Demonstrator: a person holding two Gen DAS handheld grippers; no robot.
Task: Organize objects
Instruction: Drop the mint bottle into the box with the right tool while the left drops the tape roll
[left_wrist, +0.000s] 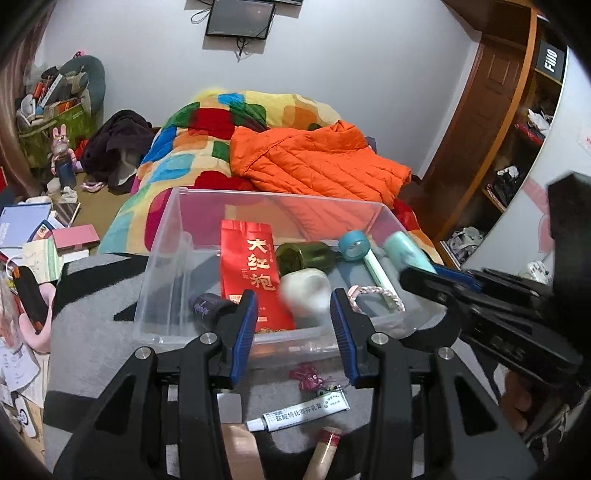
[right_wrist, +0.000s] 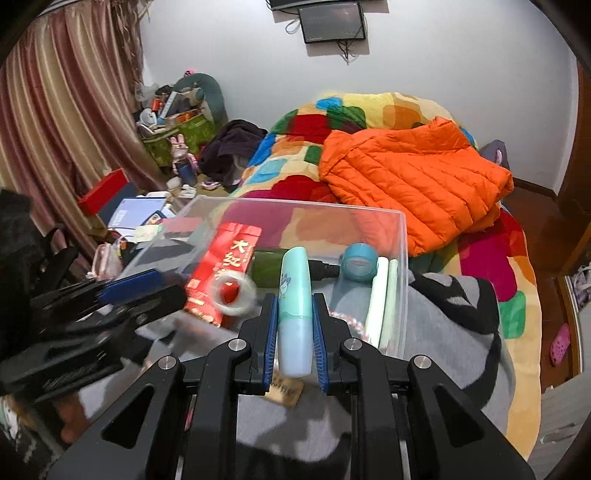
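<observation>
A clear plastic bin (left_wrist: 159, 280) (right_wrist: 400, 236) sits on a grey and black cloth. It holds a red tea packet (left_wrist: 251, 269) (right_wrist: 221, 266), a green bottle (left_wrist: 303, 254), a teal tape roll (left_wrist: 354, 245) (right_wrist: 357, 263) and pale sticks (right_wrist: 382, 299). A blurred white tape roll (left_wrist: 306, 291) (right_wrist: 232, 291) is over the bin, just past my open left gripper (left_wrist: 293, 317). My right gripper (right_wrist: 294, 321) is shut on a teal tube (right_wrist: 293, 306) (left_wrist: 404, 251) at the bin's near edge. An ointment tube (left_wrist: 299, 413) and a pink trinket (left_wrist: 308, 376) lie outside, in front of the bin.
The bin stands on a bed with a colourful blanket (left_wrist: 207, 140) and an orange jacket (right_wrist: 417, 173). Books and boxes clutter the floor at the left (left_wrist: 33, 236). A curtain (right_wrist: 55, 129) hangs at the left and wooden shelves (left_wrist: 509, 147) stand at the right.
</observation>
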